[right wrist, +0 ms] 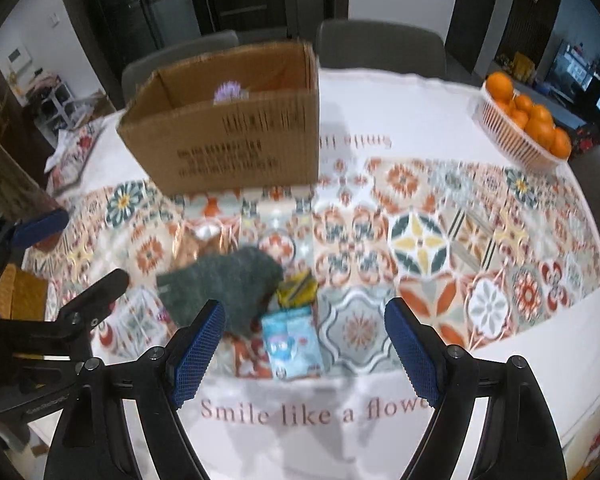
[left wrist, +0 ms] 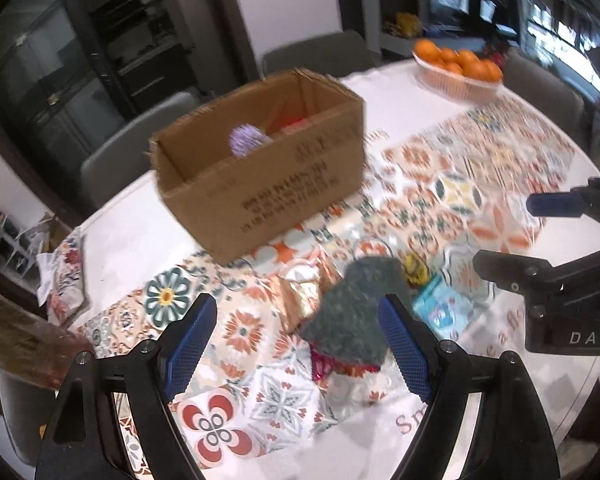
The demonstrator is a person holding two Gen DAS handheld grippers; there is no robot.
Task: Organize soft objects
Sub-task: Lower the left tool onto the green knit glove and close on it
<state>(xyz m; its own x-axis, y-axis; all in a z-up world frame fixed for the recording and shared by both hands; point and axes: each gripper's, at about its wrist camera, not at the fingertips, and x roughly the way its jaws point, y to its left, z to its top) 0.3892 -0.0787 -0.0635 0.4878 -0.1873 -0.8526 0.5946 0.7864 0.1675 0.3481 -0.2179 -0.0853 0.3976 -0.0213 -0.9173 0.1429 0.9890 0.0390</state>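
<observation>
A dark green fuzzy cloth lies on the patterned tablecloth over a pile of small packets: a blue one, a yellow one, a copper foil one and a red one. Behind them stands an open cardboard box with a purple pompom inside. My left gripper is open above the cloth, its pads apart from it. My right gripper is open over the blue packet, holding nothing.
A white basket of oranges sits at the far right of the table. Grey chairs stand behind the box. A folded patterned cloth lies at the table's left edge. Printed lettering runs along the near white border.
</observation>
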